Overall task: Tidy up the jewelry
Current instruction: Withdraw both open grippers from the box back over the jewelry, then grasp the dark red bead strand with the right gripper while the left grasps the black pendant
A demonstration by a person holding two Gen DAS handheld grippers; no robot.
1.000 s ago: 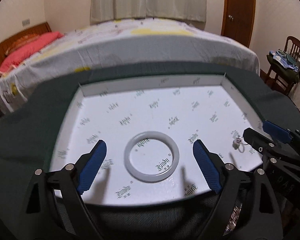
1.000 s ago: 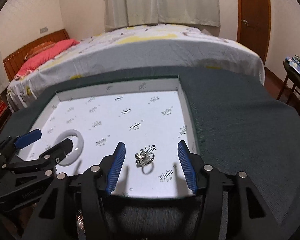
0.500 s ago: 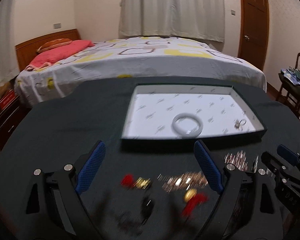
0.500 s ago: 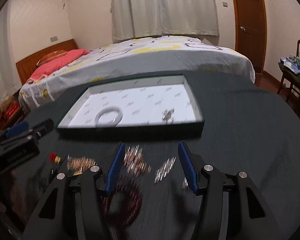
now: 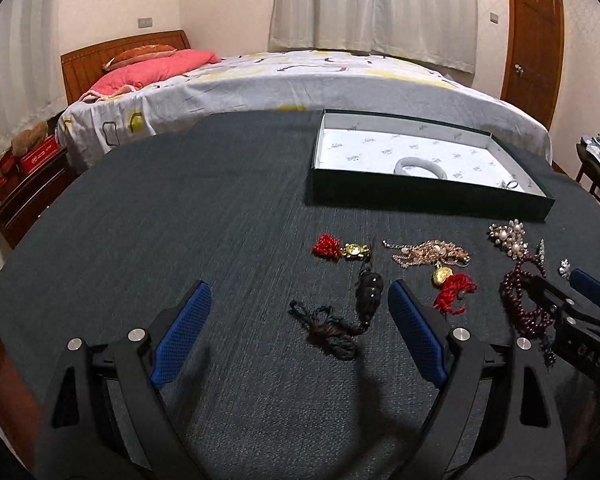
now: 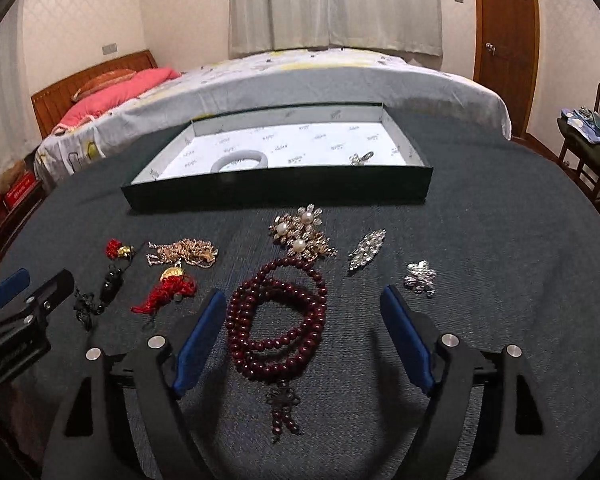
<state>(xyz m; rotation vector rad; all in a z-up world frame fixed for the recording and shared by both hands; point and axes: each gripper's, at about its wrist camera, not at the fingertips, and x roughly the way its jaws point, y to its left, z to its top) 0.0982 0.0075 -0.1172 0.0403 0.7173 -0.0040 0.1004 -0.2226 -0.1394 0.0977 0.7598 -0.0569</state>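
A dark green tray with a white lining holds a pale bangle and a small ring. Loose jewelry lies on the dark cloth in front of it. My left gripper is open and empty over a dark pendant on a cord. My right gripper is open and empty around a dark red bead string.
Also on the cloth are a red tassel charm, a gold chain pile, a second red tassel, a pearl brooch and two silver brooches. A bed stands behind the table, a chair at right.
Both grippers pulled back from inside the tray to the near side of the table. The bangle and ring stayed in the tray. The loose jewelry came into view.
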